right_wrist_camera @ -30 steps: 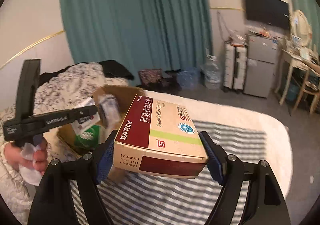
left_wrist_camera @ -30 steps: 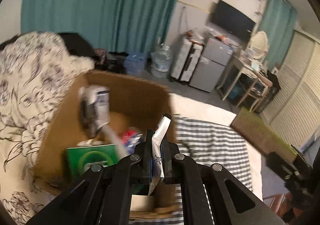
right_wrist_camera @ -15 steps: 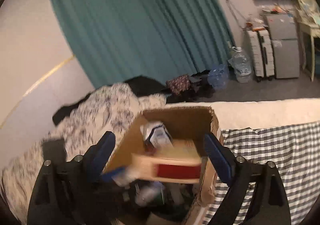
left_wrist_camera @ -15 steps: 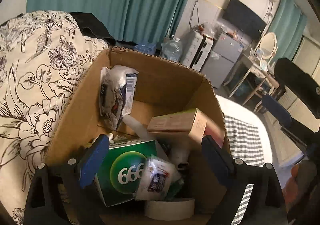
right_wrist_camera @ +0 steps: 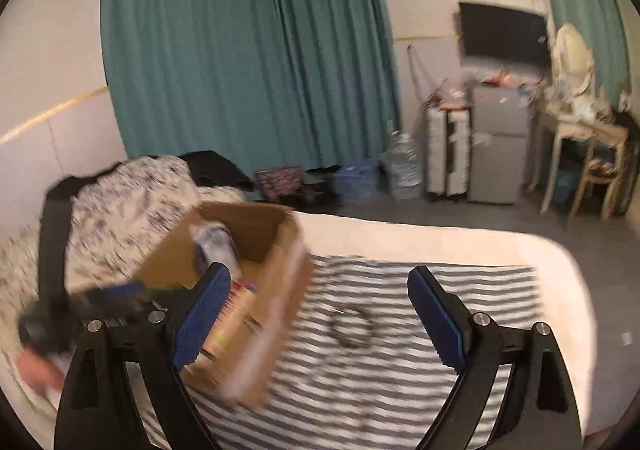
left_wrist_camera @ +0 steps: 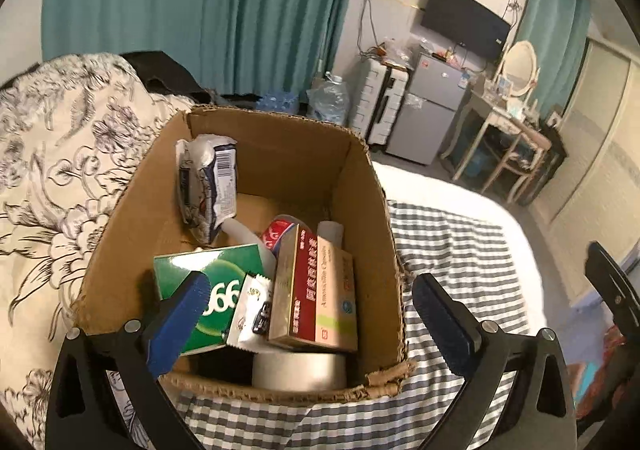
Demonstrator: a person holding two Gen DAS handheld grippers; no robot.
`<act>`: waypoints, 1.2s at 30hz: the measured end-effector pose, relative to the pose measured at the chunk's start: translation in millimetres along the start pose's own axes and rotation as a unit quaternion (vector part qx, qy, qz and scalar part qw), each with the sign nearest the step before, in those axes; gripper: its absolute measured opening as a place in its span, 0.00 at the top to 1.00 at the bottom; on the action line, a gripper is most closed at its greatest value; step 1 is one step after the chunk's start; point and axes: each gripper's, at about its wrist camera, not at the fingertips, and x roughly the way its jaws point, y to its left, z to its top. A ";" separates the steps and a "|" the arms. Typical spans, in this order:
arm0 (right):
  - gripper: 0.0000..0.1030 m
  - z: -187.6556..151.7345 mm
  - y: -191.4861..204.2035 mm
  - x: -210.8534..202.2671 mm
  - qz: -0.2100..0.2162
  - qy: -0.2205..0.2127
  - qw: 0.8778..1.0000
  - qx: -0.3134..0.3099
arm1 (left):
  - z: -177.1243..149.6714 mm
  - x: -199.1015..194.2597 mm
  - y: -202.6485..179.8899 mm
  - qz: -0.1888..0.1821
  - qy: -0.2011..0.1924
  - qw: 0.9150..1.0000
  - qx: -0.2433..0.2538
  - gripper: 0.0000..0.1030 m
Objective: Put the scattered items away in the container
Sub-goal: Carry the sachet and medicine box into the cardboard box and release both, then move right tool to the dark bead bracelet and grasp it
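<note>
Green carton [left_wrist_camera: 208, 286]: large white "666" is shown, partly hidden. Red-and-cream medicine box [left_wrist_camera: 320, 298]: "Amoxicillin Capsules" is printed beside Chinese characters. Small white sachet [left_wrist_camera: 252, 314]: print is too small to read.

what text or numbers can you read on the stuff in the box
"666": green box, digits partly behind a gripper pad
"Amoxicillin Capsules": red and cream medicine box; its Chinese print is too small to read
White sachet, crumpled packet: print too small
Right wrist view: blurred
</note>
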 end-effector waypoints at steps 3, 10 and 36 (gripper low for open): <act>0.11 -10.5 -23.0 -1.1 -0.009 0.012 1.000 0.023 | -5.9 5.8 -8.4 0.010 0.008 1.000 -0.002 0.00; 0.11 -25.9 -50.0 23.6 -0.002 0.027 0.998 0.047 | -16.6 31.8 -27.2 0.018 0.024 1.000 0.007 0.00; 0.11 -91.4 -14.6 163.4 0.009 0.136 0.988 -0.066 | -11.7 61.5 -30.4 0.029 0.022 0.999 0.005 0.00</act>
